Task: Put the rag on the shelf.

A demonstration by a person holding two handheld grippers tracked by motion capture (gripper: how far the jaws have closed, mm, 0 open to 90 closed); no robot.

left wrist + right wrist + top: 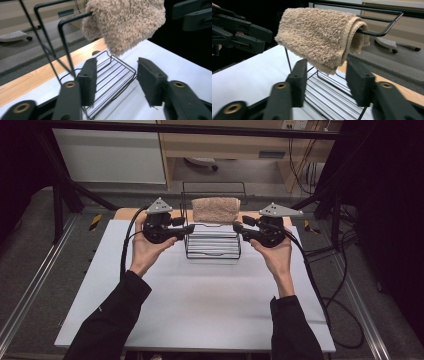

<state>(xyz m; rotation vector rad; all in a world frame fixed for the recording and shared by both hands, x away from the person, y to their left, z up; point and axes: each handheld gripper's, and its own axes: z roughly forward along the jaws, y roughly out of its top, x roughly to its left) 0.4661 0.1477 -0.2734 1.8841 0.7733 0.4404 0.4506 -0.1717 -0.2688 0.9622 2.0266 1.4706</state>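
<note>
1. The white table (200,305) spreads under both my claws; my forearms come in over its near edge, and the two claws hover above its far half, well apart from each other.
2. The black wire rack (212,242) stands between my claws, its flat ribbed base on the table and its thin rails rising behind. In the left gripper view the rack (110,75) lies just ahead of my jaws, and one upright rail passes close beside the left-hand jaw; whether they touch I cannot tell.
3. The beige towel (216,209) hangs folded over the rack's upper rail, between my claws and a little beyond them. In the left gripper view the towel (125,23) hangs above and ahead of the gap between my jaws. In the right gripper view the towel (322,35) drapes over the rail just past my jaw tips, its lower edge dipping toward the gap, apart from both pads.
4. My left claw (189,228) points inward at the rack's left side. Its jaws (117,75) stand partly apart, about half open, with nothing pressed between the pads.
5. My right claw (237,227) points inward at the rack's right side, facing the left one. Its jaws (325,80) also stand about half open, holding nothing.
</note>
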